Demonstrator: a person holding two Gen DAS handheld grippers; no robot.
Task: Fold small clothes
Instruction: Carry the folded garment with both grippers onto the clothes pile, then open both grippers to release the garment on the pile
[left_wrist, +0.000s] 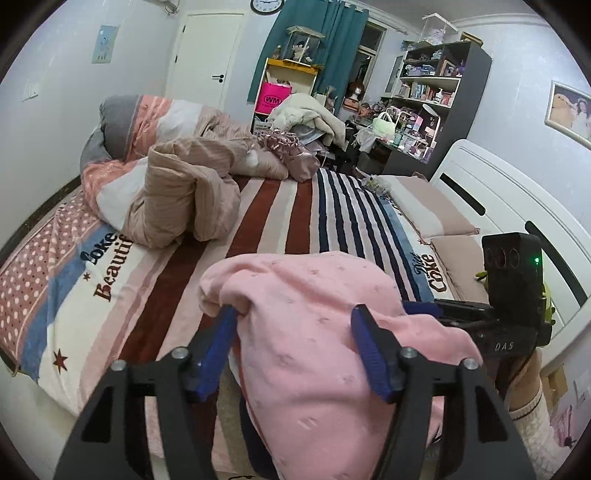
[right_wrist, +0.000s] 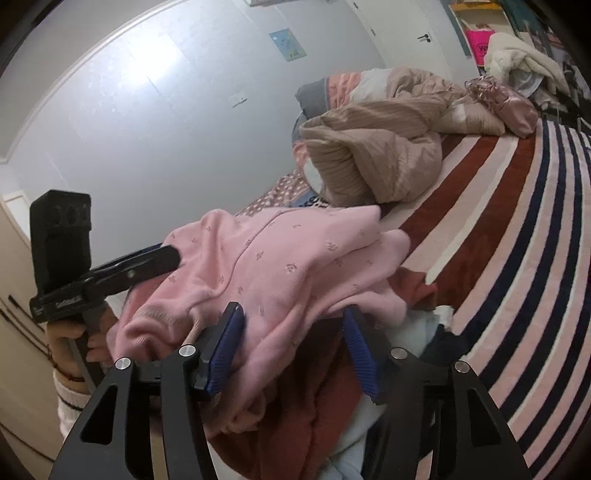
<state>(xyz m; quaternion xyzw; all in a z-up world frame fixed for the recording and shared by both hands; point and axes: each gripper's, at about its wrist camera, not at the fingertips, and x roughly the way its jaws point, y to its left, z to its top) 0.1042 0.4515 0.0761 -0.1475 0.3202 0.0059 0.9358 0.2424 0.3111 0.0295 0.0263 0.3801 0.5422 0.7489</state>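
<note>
Pink garment (left_wrist: 314, 332), a soft fleece piece with small star marks, lay in a loose heap at the near edge of the striped bed (left_wrist: 280, 206), draped over a pile of other clothes (right_wrist: 417, 291) in dark red, pale blue and navy. Relative to that heap, the left gripper (left_wrist: 295, 321) sat at the near side with its blue pads either side of the cloth; the jaws stood parted and released, the fabric bulging up between them without being pinched. The right gripper (right_wrist: 293, 332) came at the same heap from the opposite flank, its jaws likewise apart and slack, with a fold of pink cloth lying across the gap and over the left pad. Both tools were about equally close to the heap, one on each side. In my judgement the garment's longer run lay roughly across from one gripper to the other, though the bunching made that hard to confirm.

Much was hidden: sleeves, hem and neckline could not be picked out, so the kind of garment was unclear. Its underside, and how many layers were folded, were covered. The pile beneath was cut off by the gripper frames and the lower edge of the view. A hand (right_wrist: 70, 332) with a pale cuff gripped the left tool's handle. Beyond the heap, well apart, a beige quilt (left_wrist: 184, 199) lay crumpled
</note>
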